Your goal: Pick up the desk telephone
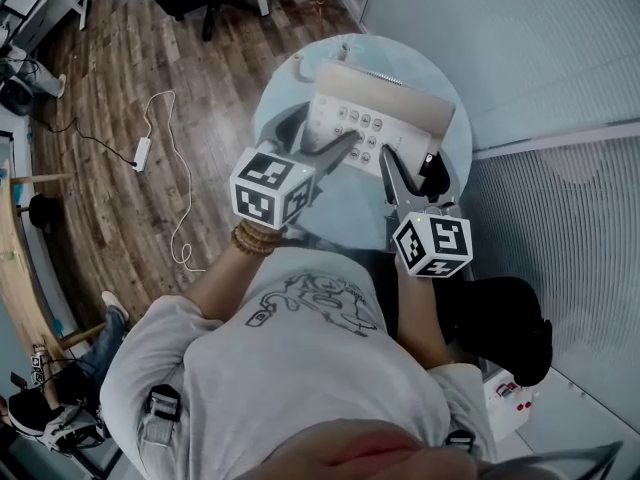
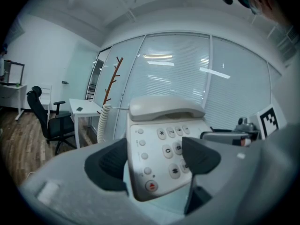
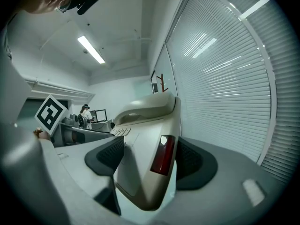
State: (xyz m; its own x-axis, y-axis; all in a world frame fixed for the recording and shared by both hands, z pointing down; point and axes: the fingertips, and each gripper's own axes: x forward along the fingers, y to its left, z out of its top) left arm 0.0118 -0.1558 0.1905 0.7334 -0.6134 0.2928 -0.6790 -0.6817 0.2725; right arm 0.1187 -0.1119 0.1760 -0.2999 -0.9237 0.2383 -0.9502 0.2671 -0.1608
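A white desk telephone (image 1: pixel 370 128) sits at the far side of a round glass table (image 1: pixel 340 213), with its handset (image 1: pixel 385 98) on the cradle. My left gripper (image 1: pixel 320 133) has its jaws across the phone's near left corner. In the left gripper view both dark pads (image 2: pixel 110 163) press against the phone (image 2: pixel 164 144), one at its left edge and one on the keypad. My right gripper (image 1: pixel 415 168) clamps the phone's right side. In the right gripper view the phone body (image 3: pixel 145 144), with its red window, fills the gap between the jaws. Whether the phone is off the glass I cannot tell.
A coiled cord (image 2: pixel 103 121) hangs at the phone's left. A glass wall with blinds (image 1: pixel 520 48) stands close behind and to the right of the table. A power strip with cable (image 1: pixel 143 153) lies on the wood floor to the left. An office chair (image 2: pixel 47 121) and coat stand (image 2: pixel 112 83) stand further off.
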